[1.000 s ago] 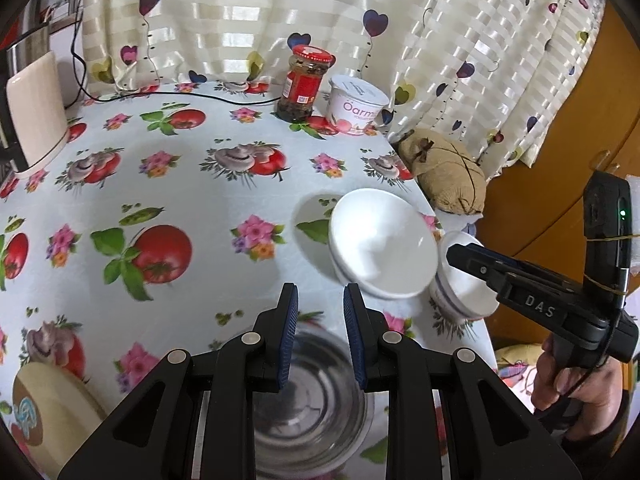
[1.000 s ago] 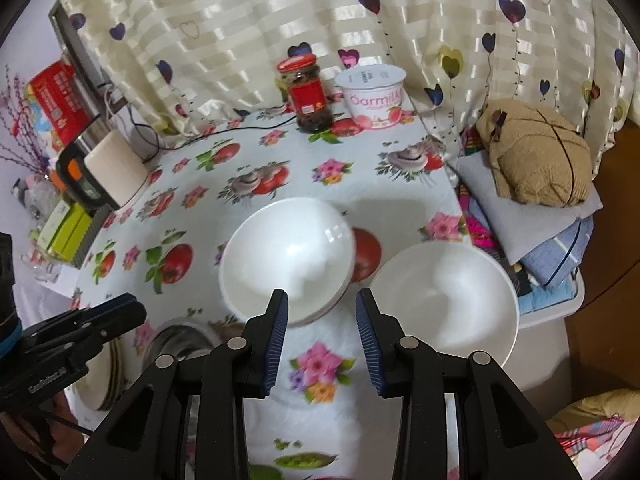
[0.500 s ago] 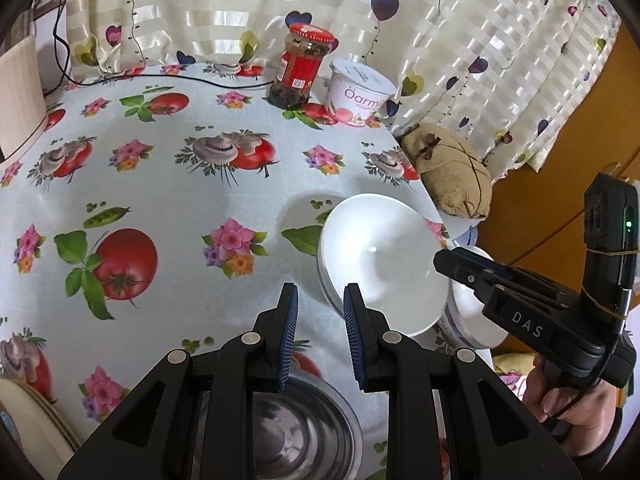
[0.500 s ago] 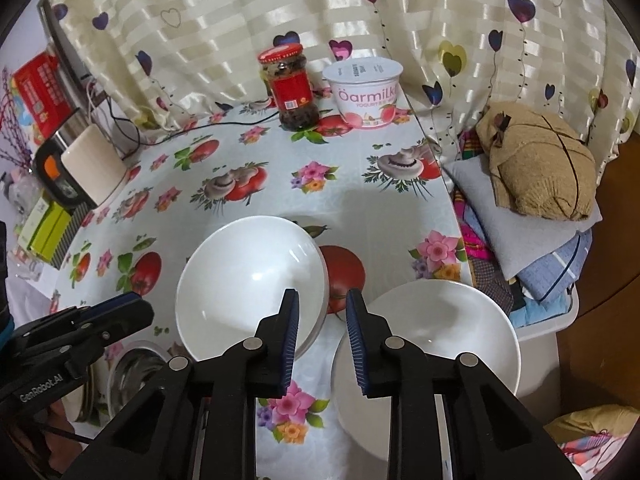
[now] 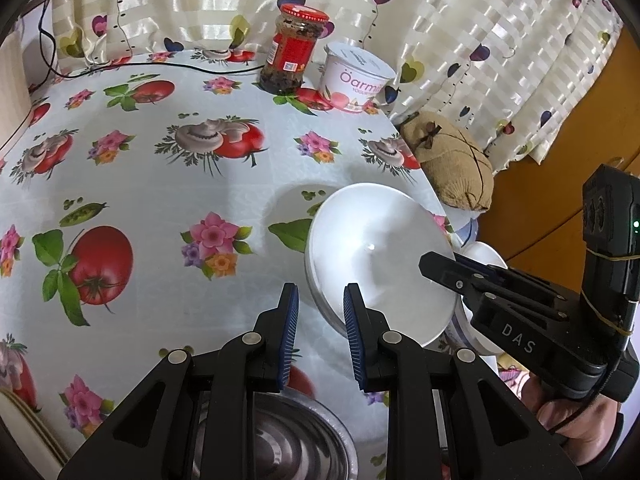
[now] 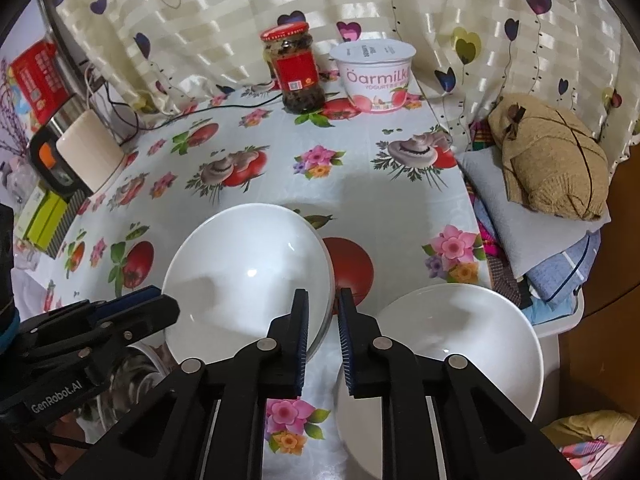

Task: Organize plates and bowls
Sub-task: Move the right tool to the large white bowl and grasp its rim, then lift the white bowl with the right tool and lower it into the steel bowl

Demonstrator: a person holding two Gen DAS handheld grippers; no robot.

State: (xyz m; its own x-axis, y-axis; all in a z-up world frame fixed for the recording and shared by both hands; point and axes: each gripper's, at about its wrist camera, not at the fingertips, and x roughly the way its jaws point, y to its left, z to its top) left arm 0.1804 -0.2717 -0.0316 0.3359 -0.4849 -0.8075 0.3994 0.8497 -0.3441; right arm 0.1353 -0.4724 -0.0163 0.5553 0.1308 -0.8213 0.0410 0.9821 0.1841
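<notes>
A stack of white bowls (image 5: pixel 372 248) (image 6: pixel 240 272) sits near the right edge of the flowered table. My right gripper (image 6: pixel 323 312) (image 5: pixel 436 268) is at the stack's right rim; its jaws are closing and the top bowl's rim runs between the pads. A second, single white bowl (image 6: pixel 452 340) (image 5: pixel 486 254) lies just right of it, partly behind the right gripper in the left wrist view. My left gripper (image 5: pixel 320 316) (image 6: pixel 160 300) hovers by the stack's left rim, slightly open, with nothing between its fingers. A steel bowl (image 5: pixel 288 440) (image 6: pixel 132 364) lies under the left gripper.
A red-lidded jar (image 5: pixel 294 52) and a yoghurt tub (image 5: pixel 356 80) stand at the back by the curtain, with a black cable beside them. A brown bundle (image 6: pixel 552 152) and folded cloths (image 6: pixel 540 240) lie off the right edge. Beige plates (image 5: pixel 16 420) sit at the near left.
Both grippers came down and forward toward the white bowls. The right jaws narrowed from well apart to close around the stack's right rim. The left jaws kept their gap.
</notes>
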